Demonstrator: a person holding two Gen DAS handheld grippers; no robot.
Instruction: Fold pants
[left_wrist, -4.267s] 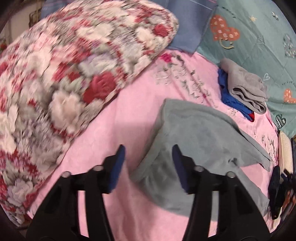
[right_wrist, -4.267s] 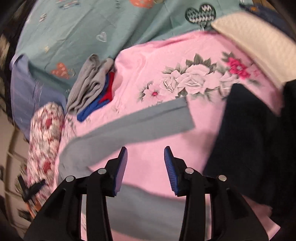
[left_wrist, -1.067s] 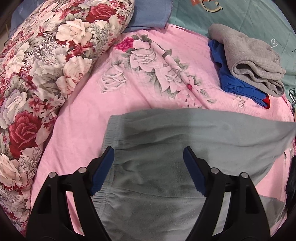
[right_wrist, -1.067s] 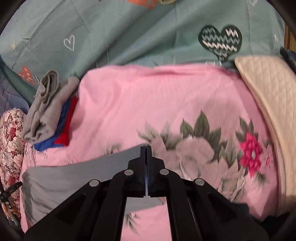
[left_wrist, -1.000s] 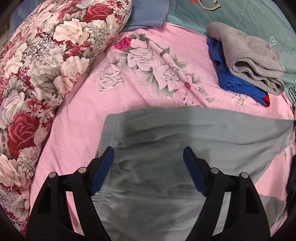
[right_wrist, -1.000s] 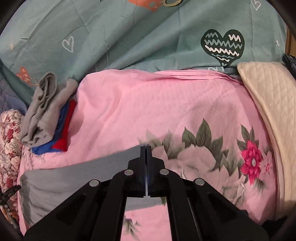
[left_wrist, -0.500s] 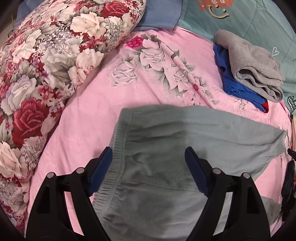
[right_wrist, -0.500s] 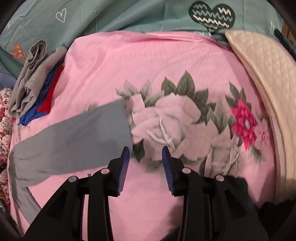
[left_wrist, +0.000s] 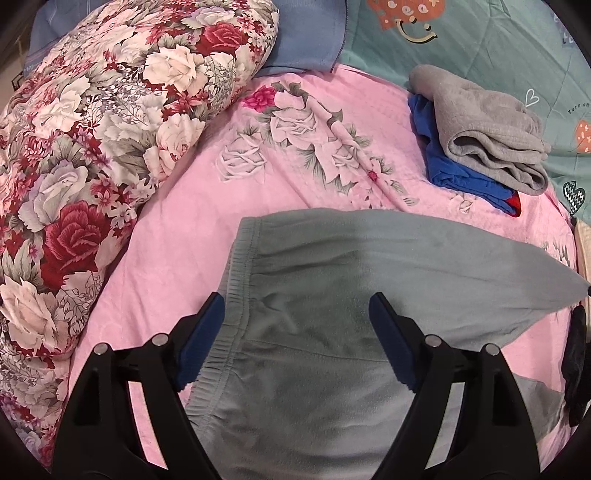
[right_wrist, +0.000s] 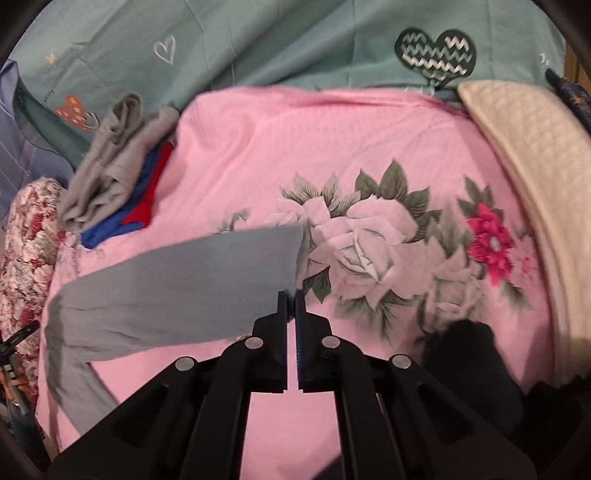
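Grey fleece pants (left_wrist: 332, 280) lie spread on the pink floral bed sheet (left_wrist: 192, 221). In the left wrist view my left gripper (left_wrist: 295, 325) is open and hovers over the elastic waistband (left_wrist: 236, 295), with the left finger beside the waistband edge. In the right wrist view one pant leg (right_wrist: 184, 280) stretches across the sheet. My right gripper (right_wrist: 291, 299) is shut on the corner of that leg's cuff (right_wrist: 291, 254).
A floral pillow (left_wrist: 92, 147) lies on the left. A folded grey garment on blue and red clothes (left_wrist: 480, 133) sits at the back, also in the right wrist view (right_wrist: 114, 173). A dark garment (right_wrist: 476, 365) and a cream quilted pad (right_wrist: 535, 177) lie at the right.
My right gripper was shut on the cuff a second ago, opened half a second ago and has closed on the leg's cuff corner again. My left gripper stays open over the waistband.
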